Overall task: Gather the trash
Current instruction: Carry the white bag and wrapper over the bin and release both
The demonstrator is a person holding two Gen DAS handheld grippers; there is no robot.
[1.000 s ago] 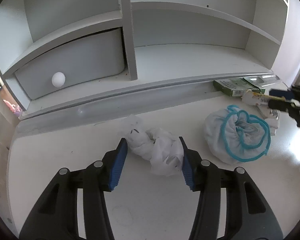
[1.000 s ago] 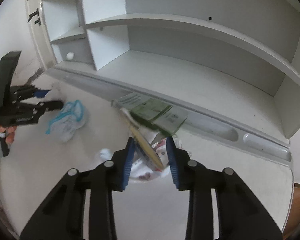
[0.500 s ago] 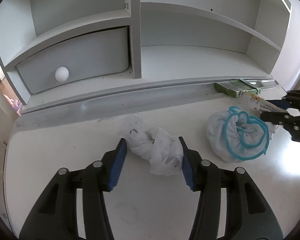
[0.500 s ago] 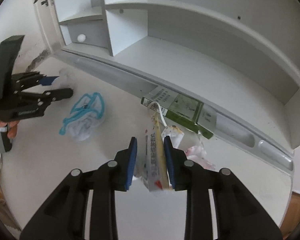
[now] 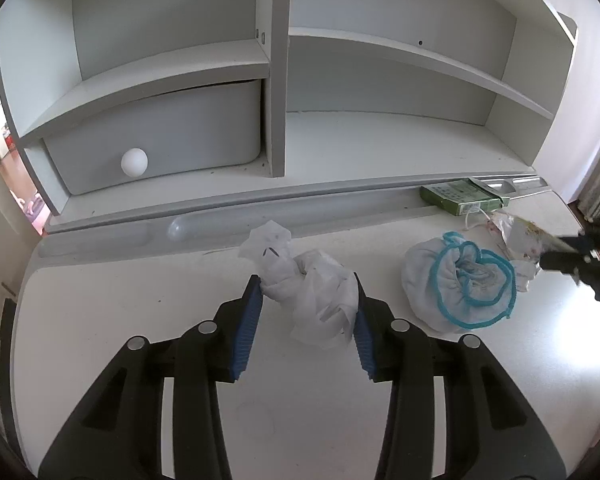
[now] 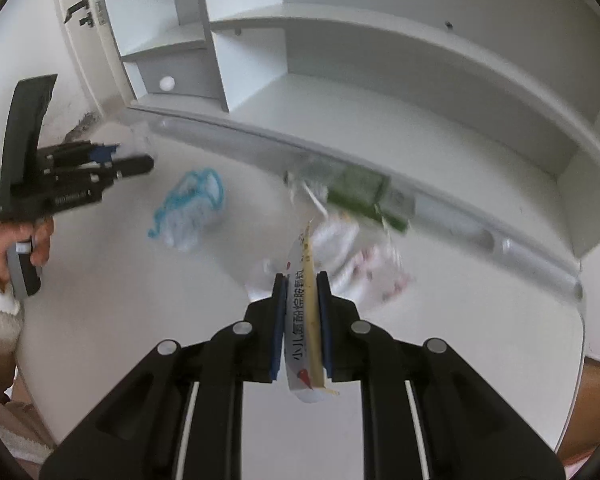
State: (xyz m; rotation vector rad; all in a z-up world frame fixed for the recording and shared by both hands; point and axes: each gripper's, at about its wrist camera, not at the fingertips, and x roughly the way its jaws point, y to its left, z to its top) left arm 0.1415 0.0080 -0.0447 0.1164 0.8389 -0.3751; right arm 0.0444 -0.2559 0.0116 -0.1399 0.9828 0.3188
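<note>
The right hand-held gripper (image 6: 302, 312) is clamped on a flat sachet (image 6: 305, 332), held above the desk (image 6: 140, 288). The left hand-held gripper (image 5: 305, 316) is closing around a crumpled white wad (image 5: 316, 292) on the desk, pads touching its sides. A blue-edged bundle (image 5: 460, 286) lies just right; a green box (image 5: 462, 197) sits by the shelf.

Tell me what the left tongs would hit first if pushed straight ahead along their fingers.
The crumpled white tissue wad: it already sits between the closing left tongs, whose pads touch its sides. Past it lies bare desk, then probably the grey tray ledge, though depth is hard to judge.
</note>
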